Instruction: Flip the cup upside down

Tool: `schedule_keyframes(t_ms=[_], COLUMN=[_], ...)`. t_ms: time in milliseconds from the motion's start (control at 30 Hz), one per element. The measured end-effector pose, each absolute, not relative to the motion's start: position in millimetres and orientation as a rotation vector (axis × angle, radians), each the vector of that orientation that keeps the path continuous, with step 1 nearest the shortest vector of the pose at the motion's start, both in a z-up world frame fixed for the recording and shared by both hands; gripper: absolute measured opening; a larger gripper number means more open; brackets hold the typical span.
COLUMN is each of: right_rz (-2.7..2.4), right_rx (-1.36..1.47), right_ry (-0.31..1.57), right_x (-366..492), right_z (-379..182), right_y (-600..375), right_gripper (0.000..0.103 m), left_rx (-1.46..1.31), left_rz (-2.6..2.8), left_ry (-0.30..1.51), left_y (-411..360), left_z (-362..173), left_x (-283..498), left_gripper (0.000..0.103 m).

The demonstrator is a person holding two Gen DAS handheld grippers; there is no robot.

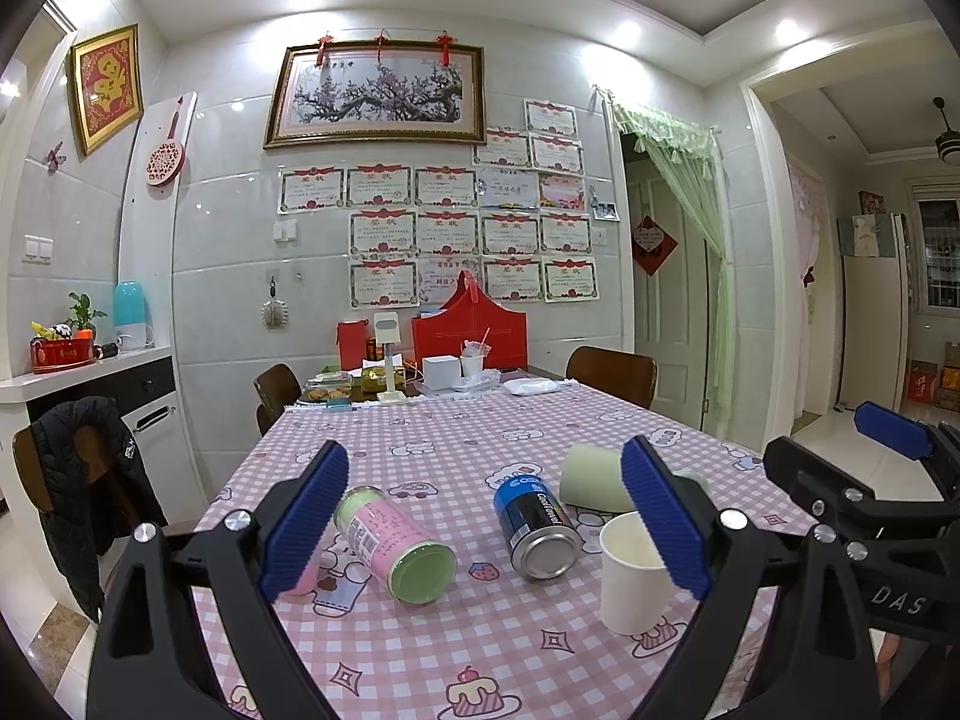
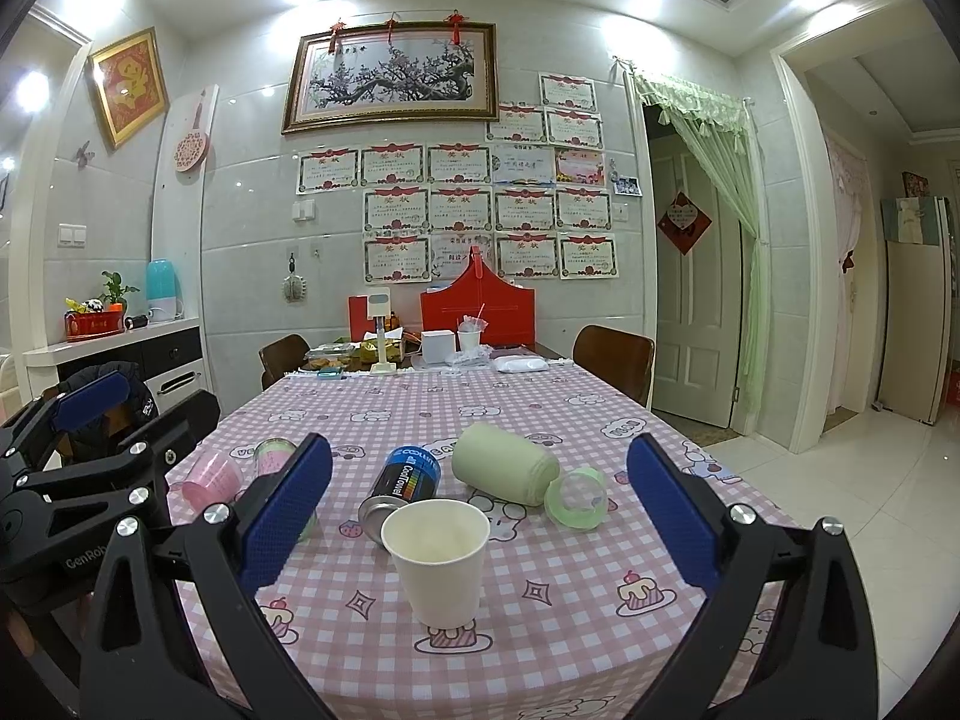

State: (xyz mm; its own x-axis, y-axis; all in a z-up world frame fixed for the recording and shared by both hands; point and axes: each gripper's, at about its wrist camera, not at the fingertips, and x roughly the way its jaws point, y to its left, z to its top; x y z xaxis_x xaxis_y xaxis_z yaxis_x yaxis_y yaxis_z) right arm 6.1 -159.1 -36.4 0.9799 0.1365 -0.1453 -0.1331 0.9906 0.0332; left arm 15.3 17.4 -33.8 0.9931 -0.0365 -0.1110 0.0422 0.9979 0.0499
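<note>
A white paper cup [image 2: 438,561] stands upright, mouth up, on the pink checked tablecloth [image 2: 570,648] near the front edge. It also shows in the left wrist view [image 1: 630,576], partly behind that gripper's right finger. My right gripper [image 2: 480,516] is open and empty, held above and just short of the cup, which sits between its fingers in view. My left gripper [image 1: 486,528] is open and empty, to the left of the cup, over the lying cans.
A pink-green canister [image 1: 393,543], a blue can [image 1: 537,528] and a pale green cylinder [image 2: 504,471] lie on their sides behind the cup. A clear green lid [image 2: 576,498] and a pink cup [image 2: 210,477] lie nearby. Chairs flank the table; boxes crowd its far end.
</note>
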Motion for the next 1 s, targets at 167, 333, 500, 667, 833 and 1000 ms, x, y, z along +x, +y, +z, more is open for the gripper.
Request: schedule_keyframes(t_ms=[167, 333, 500, 667, 833, 1000], right_rz=[0.137, 0.136, 0.136, 0.136, 0.136, 0.136], right_rx=[0.024, 0.023, 0.023, 0.023, 0.022, 0.023], right_ry=[0.146, 0.149, 0.147, 0.150, 0.149, 0.148], right_x=[6.7, 7.3, 9.9, 11.7, 11.8, 11.9], right_z=[-36.5, -36.9, -37.6, -38.1, -38.4, -38.2], right_y=[-159.6, -159.2, -160.1, -160.7, -160.7, -160.6], right_gripper=[0.095, 0.095, 0.095, 0.095, 0.095, 0.095], left_rx=[0.052, 0.053, 0.052, 0.053, 0.052, 0.051], left_rz=[-0.039, -0.039, -0.039, -0.038, -0.038, -0.038], left_ry=[0.110, 0.112, 0.113, 0.113, 0.115, 0.115], left_y=[18.1, 18.3, 19.3, 19.3, 19.9, 20.4], left_z=[-33.9, -34.3, -34.3, -34.3, -34.4, -34.3], left_x=[15.6, 15.6, 15.5, 15.5, 15.7, 15.8], left_gripper=[0.091, 0.091, 0.091, 0.091, 0.091, 0.091])
